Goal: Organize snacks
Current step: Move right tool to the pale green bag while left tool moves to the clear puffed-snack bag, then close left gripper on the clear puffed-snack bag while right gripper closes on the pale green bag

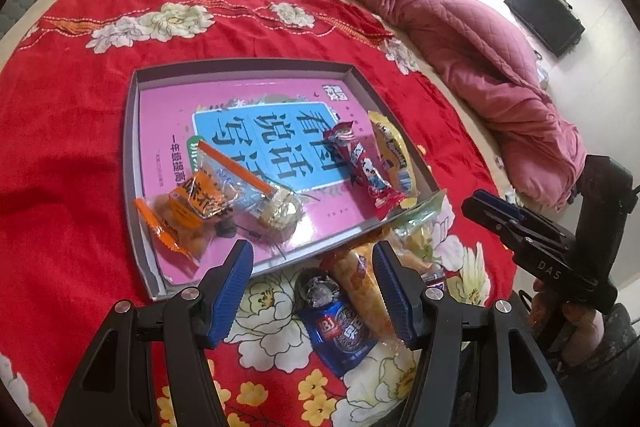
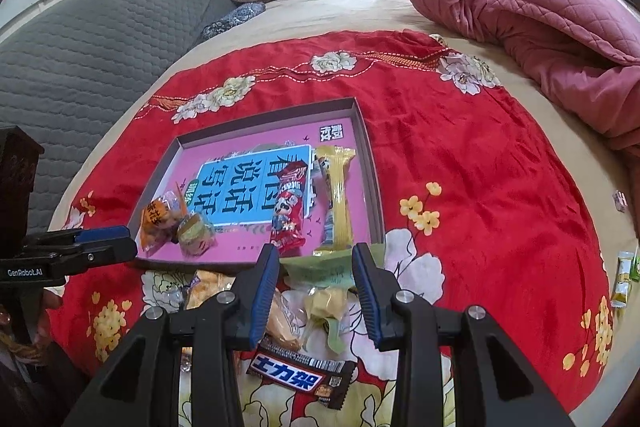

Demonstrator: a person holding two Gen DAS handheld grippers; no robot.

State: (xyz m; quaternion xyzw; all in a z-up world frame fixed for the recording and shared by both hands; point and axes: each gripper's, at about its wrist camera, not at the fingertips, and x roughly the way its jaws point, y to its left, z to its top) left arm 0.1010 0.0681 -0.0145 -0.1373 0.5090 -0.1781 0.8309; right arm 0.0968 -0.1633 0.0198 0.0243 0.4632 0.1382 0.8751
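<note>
Evidently mid-sort, both the left gripper and right gripper hover open and empty over the loose snacks just outside the tray (four packets already inside), ready to pick.

A shallow grey tray lies flat on the red cloth, its floor pink and blue with large print. Inside, at one end, lie an orange pack and a clear pack, touching; at the other, a red pack and a yellow pack lie side by side. Outside the near wall sits a loose pile: a blue pack, a long orange pack, a green-wrapped sweet and a dark bar.
</note>
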